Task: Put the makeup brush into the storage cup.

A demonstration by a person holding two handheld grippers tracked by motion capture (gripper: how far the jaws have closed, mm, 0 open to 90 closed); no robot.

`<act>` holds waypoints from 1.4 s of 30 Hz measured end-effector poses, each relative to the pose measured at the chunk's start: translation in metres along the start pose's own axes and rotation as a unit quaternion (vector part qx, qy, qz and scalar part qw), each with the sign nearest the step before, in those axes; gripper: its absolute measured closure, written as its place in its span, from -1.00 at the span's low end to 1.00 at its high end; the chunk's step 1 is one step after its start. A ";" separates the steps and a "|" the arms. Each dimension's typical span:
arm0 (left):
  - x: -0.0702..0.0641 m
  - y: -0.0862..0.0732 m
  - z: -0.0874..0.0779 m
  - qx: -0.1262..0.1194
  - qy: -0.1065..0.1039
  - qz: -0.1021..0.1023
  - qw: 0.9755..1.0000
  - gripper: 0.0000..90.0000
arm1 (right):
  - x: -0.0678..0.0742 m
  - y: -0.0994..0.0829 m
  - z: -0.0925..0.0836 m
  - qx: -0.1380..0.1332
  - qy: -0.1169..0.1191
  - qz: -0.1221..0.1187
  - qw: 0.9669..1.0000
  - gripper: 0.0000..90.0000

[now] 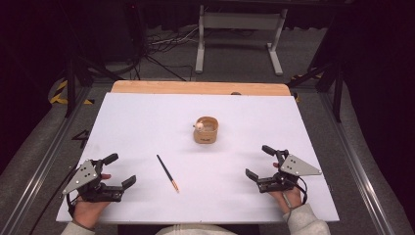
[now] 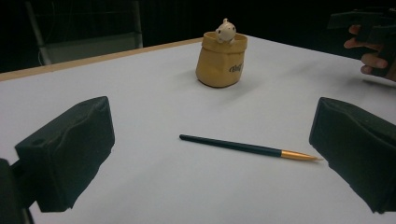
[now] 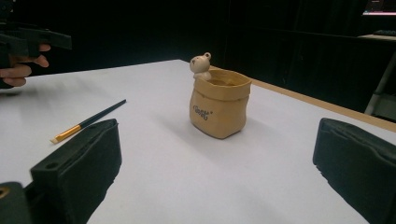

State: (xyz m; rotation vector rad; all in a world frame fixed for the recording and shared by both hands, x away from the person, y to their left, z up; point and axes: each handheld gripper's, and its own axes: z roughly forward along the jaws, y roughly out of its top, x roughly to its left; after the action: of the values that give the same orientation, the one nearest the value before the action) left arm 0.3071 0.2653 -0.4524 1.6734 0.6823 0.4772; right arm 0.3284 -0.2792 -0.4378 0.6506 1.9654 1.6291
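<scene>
Black jaws are seen wide apart on both grippers, and nothing is held or touched by either pair. The left gripper (image 1: 120,170) is held in a hand (image 1: 88,208) at the near left of the white table (image 1: 147,112); in its own view the two pads stand at the far edges of the picture, with bare table between them and the brush (image 2: 247,148) lying just ahead on the sheet, clear of both pads. The right gripper (image 1: 258,161) is held in the other hand (image 1: 288,196) at the near right, and its jaws are likewise spread to the picture's edges in its own view, with only white surface between them. The brush (image 1: 167,173) is laid flat on the table between the two grippers, nearer the left one, its dark handle pointed away from the person and its gold ferrule and tip turned toward the near edge. A tan pot (image 1: 206,129), shaped like a small sack with a rolled rim and dark lettering on its side, is stood upright near the middle of the table, well apart from the brush and from both grippers. A small pale bear figure (image 3: 201,64) is seen at its rim, peering over the edge; whether anything else is in the pot cannot be told. A strip of bare wood (image 1: 195,87) is left showing along the far edge.
</scene>
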 end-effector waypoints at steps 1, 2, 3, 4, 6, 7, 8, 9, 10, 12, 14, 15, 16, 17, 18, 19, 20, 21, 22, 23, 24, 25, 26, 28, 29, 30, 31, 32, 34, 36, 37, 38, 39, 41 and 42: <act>0.000 0.001 0.000 -0.001 -0.001 0.001 1.000 -0.98 | 0.000 0.000 0.000 0.000 0.000 0.001 1.000 -0.97; 0.000 0.001 0.001 -0.002 -0.002 -0.001 1.000 -0.98 | 0.000 -0.001 0.000 0.001 0.001 0.002 1.000 -0.97; 0.000 0.002 0.001 -0.002 -0.003 -0.002 1.000 -0.98 | 0.000 -0.001 0.000 0.001 0.001 0.002 1.000 -0.97; -0.001 0.003 0.002 -0.006 -0.004 -0.001 1.000 -0.98 | 0.000 -0.001 -0.001 0.001 0.001 0.002 1.000 -0.97; -0.001 0.006 0.003 -0.007 -0.010 -0.002 1.000 -0.99 | 0.000 -0.001 -0.001 -0.001 0.001 0.004 1.000 -0.97; -0.002 0.007 0.004 -0.007 -0.013 -0.002 1.000 -0.99 | -0.001 -0.001 -0.002 -0.001 0.000 0.004 1.000 -0.97; -0.002 0.008 0.005 -0.007 -0.016 0.000 1.000 -0.99 | -0.001 -0.001 -0.001 -0.001 0.000 0.004 1.000 -0.97; -0.003 0.009 0.007 -0.009 -0.020 -0.001 1.000 -1.00 | -0.001 -0.001 -0.001 -0.002 0.002 0.004 1.000 -0.97; -0.003 0.010 0.008 -0.010 -0.023 -0.003 1.000 -1.00 | -0.001 -0.002 0.000 -0.001 0.005 0.003 1.000 -0.97; -0.004 0.014 0.011 -0.013 -0.027 -0.005 1.000 -1.00 | -0.001 -0.002 0.001 0.001 0.009 0.004 1.000 -0.98; -0.004 0.019 0.015 -0.012 -0.032 -0.006 0.999 -1.00 | -0.001 -0.003 0.002 0.002 0.008 0.002 1.000 -0.98; -0.004 0.019 0.015 -0.012 -0.032 -0.006 0.999 -1.00 | -0.001 -0.003 0.002 0.001 0.009 0.003 1.000 -0.99; -0.005 0.021 0.017 -0.014 -0.032 -0.008 0.999 -1.00 | -0.001 -0.002 0.001 0.001 0.007 0.005 1.000 -0.99; -0.005 0.023 0.018 -0.015 -0.033 -0.005 0.999 -1.00 | -0.001 -0.002 0.001 0.001 0.007 0.005 1.000 -0.99; -0.006 0.025 0.020 -0.014 -0.038 -0.007 0.999 -1.00 | -0.001 -0.002 0.001 -0.001 0.005 0.006 1.000 -0.99; -0.007 0.028 0.023 -0.013 -0.041 -0.003 0.999 -1.00 | -0.001 -0.002 0.001 -0.001 0.005 0.006 1.000 -0.99; -0.008 0.029 0.024 -0.013 -0.043 -0.002 0.999 -1.00 | -0.002 -0.002 0.001 0.000 0.006 0.007 1.000 -0.99; -0.009 0.031 0.026 -0.016 -0.046 -0.002 0.999 -1.00 | -0.002 -0.002 0.002 0.002 0.006 0.007 1.000 -0.99; -0.009 0.033 0.028 -0.016 -0.050 0.002 0.999 -1.00 | -0.002 -0.002 0.002 0.001 0.007 0.008 1.000 -1.00; -0.010 0.036 0.030 -0.017 -0.053 0.001 0.998 -1.00 | -0.001 -0.002 0.002 0.001 0.007 0.008 1.000 -1.00; -0.010 0.038 0.032 -0.018 -0.057 0.004 0.998 -1.00 | -0.001 -0.003 0.003 0.001 0.009 0.009 1.000 -1.00; -0.011 0.039 0.034 -0.019 -0.057 0.003 0.998 -1.00 | -0.001 -0.003 0.003 0.001 0.011 0.008 1.000 -1.00; -0.011 0.040 0.035 -0.018 -0.060 0.003 0.998 -1.00 | -0.002 -0.003 0.003 0.001 0.013 0.009 1.000 -1.00; -0.012 0.044 0.039 -0.014 -0.065 0.007 0.998 -1.00 | -0.002 -0.003 0.004 0.001 0.015 0.012 1.000 -1.00; -0.012 0.044 0.039 -0.014 -0.065 0.007 0.998 -1.00 | -0.002 -0.003 0.004 0.001 0.015 0.012 1.000 -1.00; -0.013 0.045 0.042 -0.016 -0.066 0.006 0.998 -1.00 | -0.002 -0.003 0.004 0.003 0.013 0.012 1.000 -1.00; -0.013 0.047 0.043 -0.015 -0.070 0.006 0.997 -1.00 | -0.002 -0.003 0.003 0.003 0.009 0.011 1.000 -1.00; -0.014 0.049 0.045 -0.017 -0.071 0.006 0.997 -1.00 | -0.003 -0.003 0.003 0.001 0.008 0.010 1.000 -1.00; -0.014 0.053 0.048 -0.014 -0.077 0.010 0.997 -1.00 | -0.003 -0.003 0.002 -0.002 0.006 0.008 1.000 -1.00; -0.015 0.057 0.051 -0.026 -0.096 0.016 0.995 -1.00 | -0.003 -0.003 0.002 -0.001 0.005 0.010 1.000 -1.00; -0.016 0.058 0.053 -0.030 -0.104 0.019 0.994 -1.00 | -0.002 -0.002 0.002 0.000 0.004 0.009 1.000 -1.00; -0.018 0.060 0.054 -0.029 -0.110 0.022 0.993 -1.00 | -0.002 -0.002 0.002 -0.001 0.004 0.006 1.000 -1.00; -0.019 0.061 0.056 -0.028 -0.117 0.025 0.992 -1.00 | -0.002 -0.002 0.002 -0.002 0.006 0.005 1.000 -1.00; -0.021 0.063 0.059 -0.028 -0.121 0.026 0.992 -1.00 | -0.001 -0.002 0.002 -0.004 0.007 0.003 1.000 -1.00; -0.022 0.064 0.060 -0.033 -0.120 0.028 0.992 -1.00 | -0.001 -0.002 0.002 -0.005 0.007 0.002 1.000 -1.00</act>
State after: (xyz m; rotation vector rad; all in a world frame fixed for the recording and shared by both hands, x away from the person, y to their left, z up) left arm 0.3414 0.1988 -0.4017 1.6582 0.4400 0.3279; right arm 0.3307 -0.2784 -0.4401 0.6411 1.9661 1.6502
